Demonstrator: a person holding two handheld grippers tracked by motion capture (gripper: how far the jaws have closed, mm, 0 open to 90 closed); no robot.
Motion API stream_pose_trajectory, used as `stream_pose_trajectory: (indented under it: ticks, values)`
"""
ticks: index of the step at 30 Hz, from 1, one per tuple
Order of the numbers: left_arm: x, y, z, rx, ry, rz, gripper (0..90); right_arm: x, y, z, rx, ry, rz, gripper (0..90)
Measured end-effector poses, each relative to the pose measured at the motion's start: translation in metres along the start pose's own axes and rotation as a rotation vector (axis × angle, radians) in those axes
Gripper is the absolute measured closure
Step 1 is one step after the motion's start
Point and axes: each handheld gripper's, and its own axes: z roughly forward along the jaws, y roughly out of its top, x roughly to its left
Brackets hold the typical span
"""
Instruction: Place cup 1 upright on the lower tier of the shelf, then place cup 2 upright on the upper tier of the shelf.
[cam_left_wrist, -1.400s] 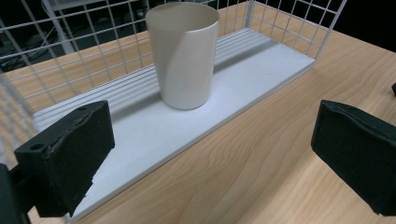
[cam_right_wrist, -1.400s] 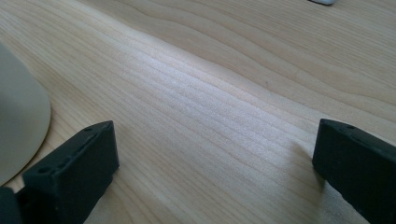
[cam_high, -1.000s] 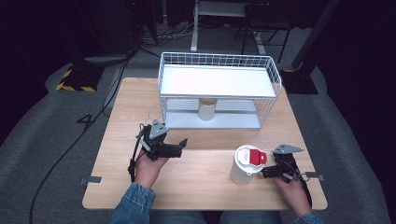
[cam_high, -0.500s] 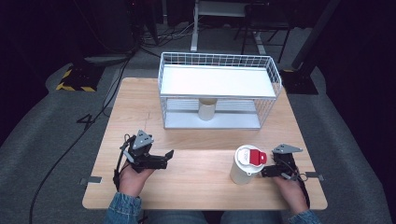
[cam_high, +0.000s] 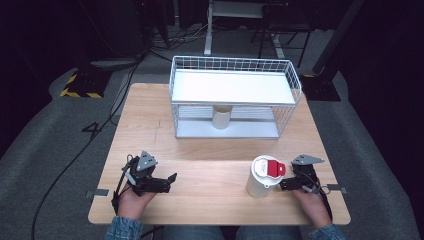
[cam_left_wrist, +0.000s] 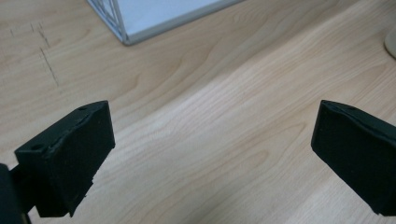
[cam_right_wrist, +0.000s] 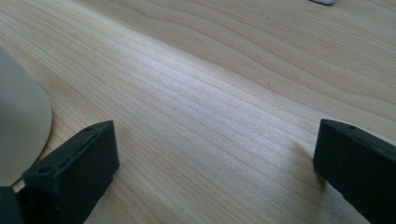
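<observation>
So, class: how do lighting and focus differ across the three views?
High view: bright wooden table, near-black surroundings, slightly soft. Left gripper view: sharp wood grain, even light, dark claw tips. Right gripper view: a pale sheen across the grain, the cup edge blurred.

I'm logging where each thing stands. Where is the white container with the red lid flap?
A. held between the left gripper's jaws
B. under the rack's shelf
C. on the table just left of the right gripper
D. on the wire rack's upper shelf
C: the white container stands on the wooden table beside the right gripper, whose jaws are open and hold nothing.
</observation>
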Motion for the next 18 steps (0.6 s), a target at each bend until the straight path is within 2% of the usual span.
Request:
stream_pose_trajectory:
  ticks: [8,10,11,12,14,18]
  values:
    - [0.006,-0.01,0.009,0.075,-0.021,-0.025,0.3,0.0,0.0,0.0,-0.001,-0.001,-0.003,0.3]
    - [0.006,-0.013,0.016,0.126,-0.021,-0.027,0.3,0.0,0.0,0.0,-0.001,0.0,-0.003,0.3]
    - [0.006,-0.013,0.016,0.126,-0.021,-0.027,0.3,0.0,0.0,0.0,-0.001,0.0,-0.004,0.4]
    - [0.007,-0.015,0.02,0.151,-0.019,-0.022,0.3,0.0,0.0,0.0,-0.001,0.001,-0.004,0.4]
    - [0.006,-0.016,0.023,0.17,0.001,-0.006,0.3,0.0,0.0,-0.001,0.0,0.003,-0.006,0.4]
    - [0.006,-0.019,0.027,0.193,0.018,0.013,0.3,-0.001,-0.001,-0.001,0.001,0.008,-0.008,0.7]
